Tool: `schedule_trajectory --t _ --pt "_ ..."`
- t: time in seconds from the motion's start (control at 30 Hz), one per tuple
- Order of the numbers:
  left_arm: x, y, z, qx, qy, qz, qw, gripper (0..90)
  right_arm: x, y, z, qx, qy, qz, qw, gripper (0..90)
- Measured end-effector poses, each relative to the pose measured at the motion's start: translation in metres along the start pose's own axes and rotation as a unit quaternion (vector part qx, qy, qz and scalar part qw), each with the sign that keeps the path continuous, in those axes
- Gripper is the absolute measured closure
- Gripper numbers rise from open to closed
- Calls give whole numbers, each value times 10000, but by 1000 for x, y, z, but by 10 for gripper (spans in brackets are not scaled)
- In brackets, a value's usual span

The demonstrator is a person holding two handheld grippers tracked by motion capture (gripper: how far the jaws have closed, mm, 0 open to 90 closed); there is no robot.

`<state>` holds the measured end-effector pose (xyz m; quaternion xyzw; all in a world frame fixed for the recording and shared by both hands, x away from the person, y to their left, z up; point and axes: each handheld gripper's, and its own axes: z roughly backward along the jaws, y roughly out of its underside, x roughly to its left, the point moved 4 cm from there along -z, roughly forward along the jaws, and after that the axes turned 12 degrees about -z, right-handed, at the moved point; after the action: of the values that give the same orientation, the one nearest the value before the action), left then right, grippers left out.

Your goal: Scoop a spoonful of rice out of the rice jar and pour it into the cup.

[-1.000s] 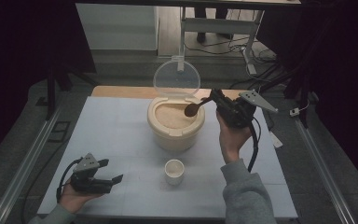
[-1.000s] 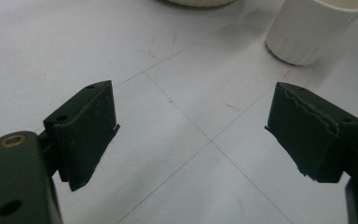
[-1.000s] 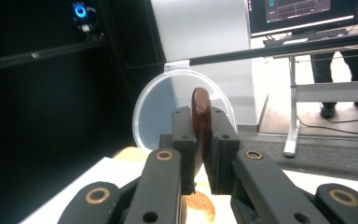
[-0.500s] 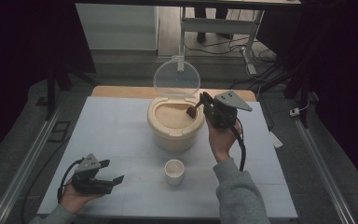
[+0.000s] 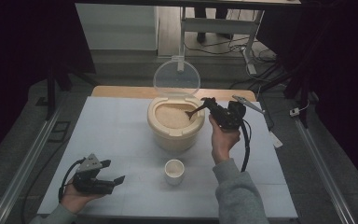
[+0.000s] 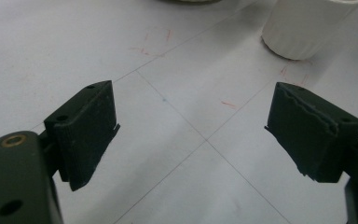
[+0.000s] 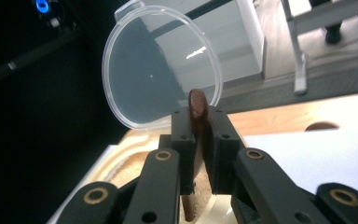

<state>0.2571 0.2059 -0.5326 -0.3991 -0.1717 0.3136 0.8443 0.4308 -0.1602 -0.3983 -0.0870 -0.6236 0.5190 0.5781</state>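
Observation:
A beige tub stands mid-table with pale grain inside and its clear lid hinged upright behind it. My right gripper is shut on a brown spoon, whose bowl dips toward the grain at the tub's right side. In the right gripper view the spoon's end sticks up between the closed pads, in front of the lid. A small white cup stands in front of the tub. My left gripper rests open on the table at the near left, jaws apart over bare table, with the cup ahead.
The white table has a wooden strip along its far edge. Metal rails run along both sides. A cable hangs from the right gripper. A frame's legs and wires lie on the floor beyond.
My right hand has moved left and down, bringing the spoon from beside the tub's right rim down into the tub. The left gripper has stayed still.

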Motion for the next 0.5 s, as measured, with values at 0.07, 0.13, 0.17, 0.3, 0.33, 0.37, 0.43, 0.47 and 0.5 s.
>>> schedule_trajectory --t 0.07,0.13,0.17,0.3,0.33,0.37,0.43,0.47,0.5 --pt "0 0 0 -3 -1 -11 10000 157 -3 0 0 28 -13 -164 9999 836" --pt "0 0 0 -3 -2 -20 10000 157 -6 0 0 -1 -17 -355 9994 835" --pt "0 0 0 -5 -1 -18 10000 157 -9 0 1 1 -12 -463 9989 835" --pt "0 -1 0 -8 -8 -16 10000 157 -16 -3 4 21 -90 -886 9960 838" --pt "0 -1 0 -5 -10 -20 10000 158 -18 -3 5 9 -123 -1028 9946 839" --pt "0 -1 0 -3 -9 -29 10000 158 -19 -4 6 13 -193 -1152 9932 840" --pt "-1 -1 0 -4 -6 -45 10000 158 -22 -5 7 22 -255 -1366 9903 840" --pt "-1 -1 0 -5 -6 -50 10000 158 -23 -6 7 3 -262 -1429 9894 840" --pt "-1 -1 0 -5 -9 -46 10000 158 -23 -7 8 1 -259 -1450 9891 840"
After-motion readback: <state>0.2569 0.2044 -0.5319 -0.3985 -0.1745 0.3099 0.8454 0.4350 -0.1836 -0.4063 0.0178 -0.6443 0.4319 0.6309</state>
